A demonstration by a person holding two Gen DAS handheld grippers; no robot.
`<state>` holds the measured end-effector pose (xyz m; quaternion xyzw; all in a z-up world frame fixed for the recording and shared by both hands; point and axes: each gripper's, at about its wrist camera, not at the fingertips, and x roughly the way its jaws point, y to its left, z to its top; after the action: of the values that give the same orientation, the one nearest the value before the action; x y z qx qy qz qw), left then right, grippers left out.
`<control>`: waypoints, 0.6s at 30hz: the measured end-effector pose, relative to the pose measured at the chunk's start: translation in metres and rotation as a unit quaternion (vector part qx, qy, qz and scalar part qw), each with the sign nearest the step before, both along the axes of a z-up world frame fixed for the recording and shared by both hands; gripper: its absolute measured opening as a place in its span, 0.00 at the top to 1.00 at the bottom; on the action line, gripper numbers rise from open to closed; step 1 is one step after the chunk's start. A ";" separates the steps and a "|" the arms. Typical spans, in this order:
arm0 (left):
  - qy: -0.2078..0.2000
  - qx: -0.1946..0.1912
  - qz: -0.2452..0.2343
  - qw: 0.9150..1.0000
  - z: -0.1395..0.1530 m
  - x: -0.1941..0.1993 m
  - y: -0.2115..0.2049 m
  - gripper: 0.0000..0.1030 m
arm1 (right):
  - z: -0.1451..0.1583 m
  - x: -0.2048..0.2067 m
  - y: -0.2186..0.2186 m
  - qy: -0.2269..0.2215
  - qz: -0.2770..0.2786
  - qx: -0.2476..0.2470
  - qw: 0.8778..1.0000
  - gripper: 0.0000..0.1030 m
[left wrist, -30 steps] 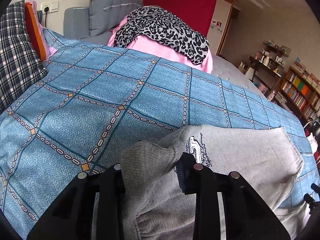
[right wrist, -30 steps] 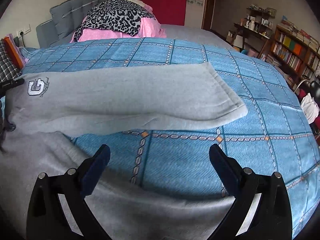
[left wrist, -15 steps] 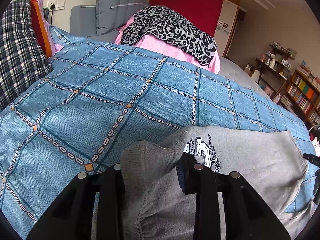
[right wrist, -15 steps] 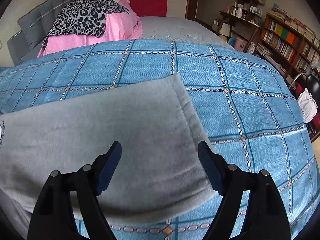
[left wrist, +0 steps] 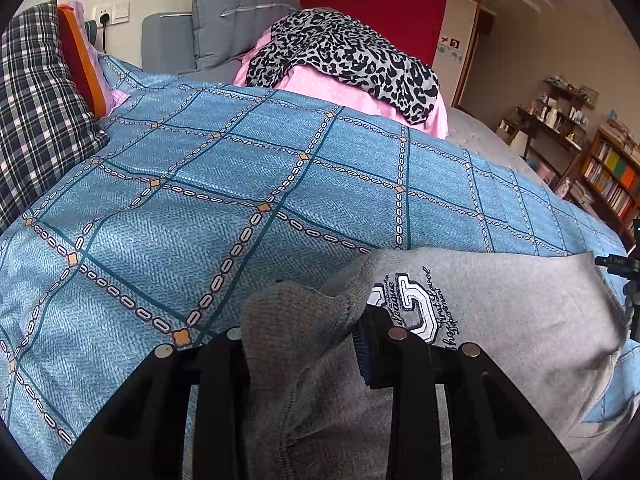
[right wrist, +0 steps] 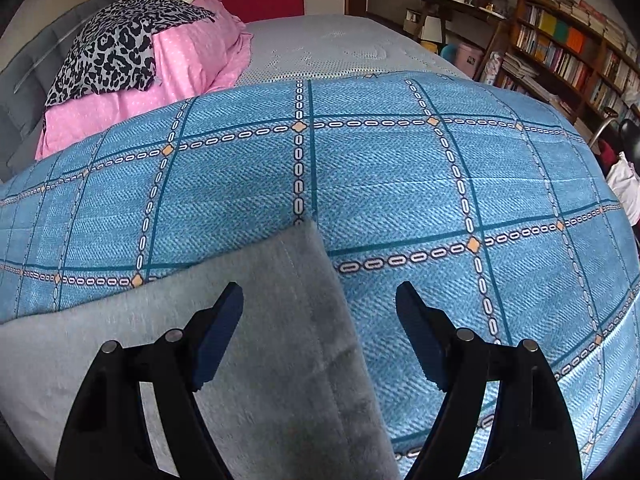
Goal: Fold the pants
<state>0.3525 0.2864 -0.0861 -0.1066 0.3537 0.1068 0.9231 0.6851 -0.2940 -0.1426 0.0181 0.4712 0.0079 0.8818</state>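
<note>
Grey pants (left wrist: pixel 520 320) lengthwise rightward, left tongs (left wrist: pixel 304 344) clamping waistband

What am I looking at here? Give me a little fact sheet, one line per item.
Garment: grey sweatpants with an embroidered logo
Surface: blue patterned bedspread
Left gripper: jaws shut on the sweatpants' bunched waistband
Right gripper: jaws open, straddling the leg hem
Background: leopard-print cloth on pink bedding, bookshelves
</note>
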 end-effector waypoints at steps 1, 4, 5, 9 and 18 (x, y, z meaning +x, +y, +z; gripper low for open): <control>0.001 0.001 0.001 1.000 -0.001 0.000 0.000 0.70 | -0.002 0.007 0.001 0.005 -0.001 0.004 1.000 0.23; 0.004 0.002 0.008 1.000 -0.004 0.001 0.001 0.70 | -0.010 0.020 0.003 0.013 -0.007 0.010 1.000 0.23; 0.005 0.003 0.009 1.000 -0.004 0.002 0.001 0.70 | -0.012 0.024 0.002 0.017 -0.009 0.016 1.000 0.23; 0.006 0.005 0.011 1.000 -0.005 0.002 0.001 0.70 | -0.024 0.040 -0.001 0.022 -0.022 0.042 0.999 0.23; 0.014 -0.006 0.016 1.000 -0.010 0.005 0.006 0.70 | -0.022 0.038 0.014 -0.007 -0.030 0.038 0.999 0.80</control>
<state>0.3576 0.2929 -0.0963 -0.1161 0.3653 0.1213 0.9156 0.7229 -0.2796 -0.1641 0.0654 0.4632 -0.0005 0.8838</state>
